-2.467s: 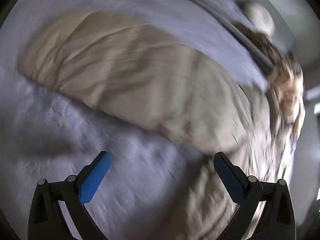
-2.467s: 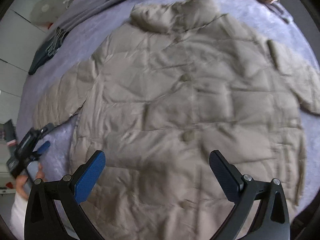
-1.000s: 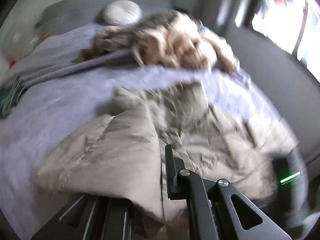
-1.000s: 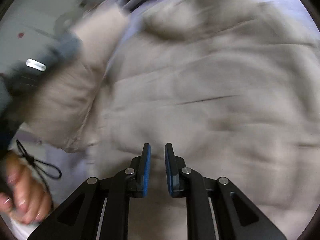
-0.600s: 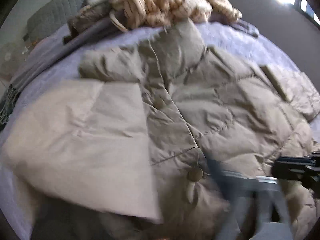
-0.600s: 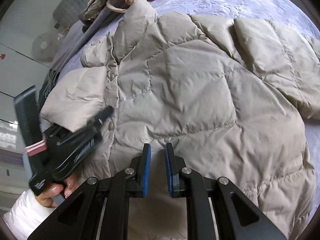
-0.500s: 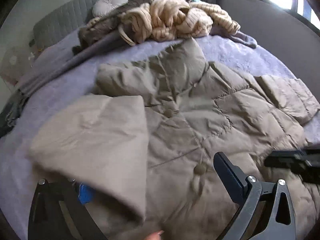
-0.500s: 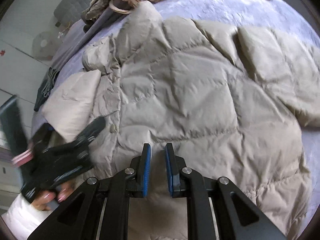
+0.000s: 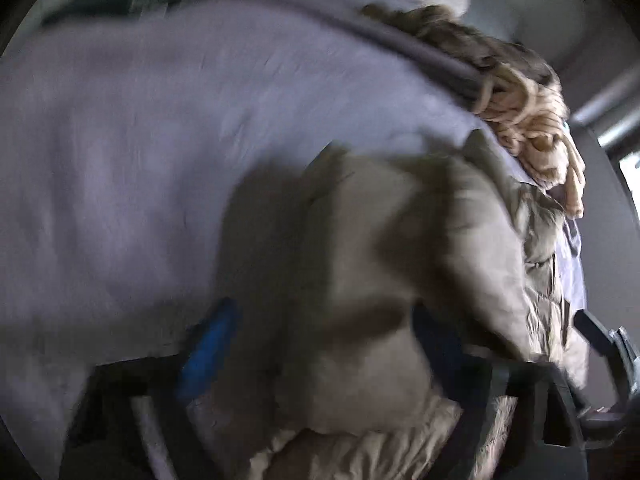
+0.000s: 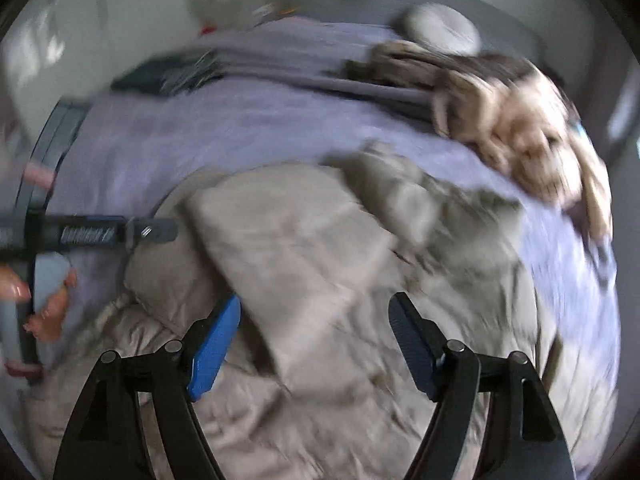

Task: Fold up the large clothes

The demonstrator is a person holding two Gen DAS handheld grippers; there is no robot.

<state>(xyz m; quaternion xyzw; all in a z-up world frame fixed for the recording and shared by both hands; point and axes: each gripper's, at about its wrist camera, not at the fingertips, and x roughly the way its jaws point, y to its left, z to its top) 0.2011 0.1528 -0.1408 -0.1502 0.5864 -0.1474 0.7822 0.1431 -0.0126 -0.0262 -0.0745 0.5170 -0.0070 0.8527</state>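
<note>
Puffer coat part-folded on the bed, most of the folding still to do

The beige coat lies on the lavender bed, one sleeve laid across its front. Right tongs are opening above it, empty; left tongs are closing around a coat fold, grip unclear through blur.

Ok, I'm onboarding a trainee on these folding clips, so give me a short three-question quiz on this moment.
1. True or false: the beige puffer jacket lies on a lavender bedspread.
2. What lies heaped beyond the jacket's collar? A) cream chunky knit B) red towel C) jeans
3. Fill in: the right gripper has its jaws ____ above the jacket.

Key
1. True.
2. A, the cream chunky knit.
3. Apart; they are opening, with nothing pinched between them.
</note>
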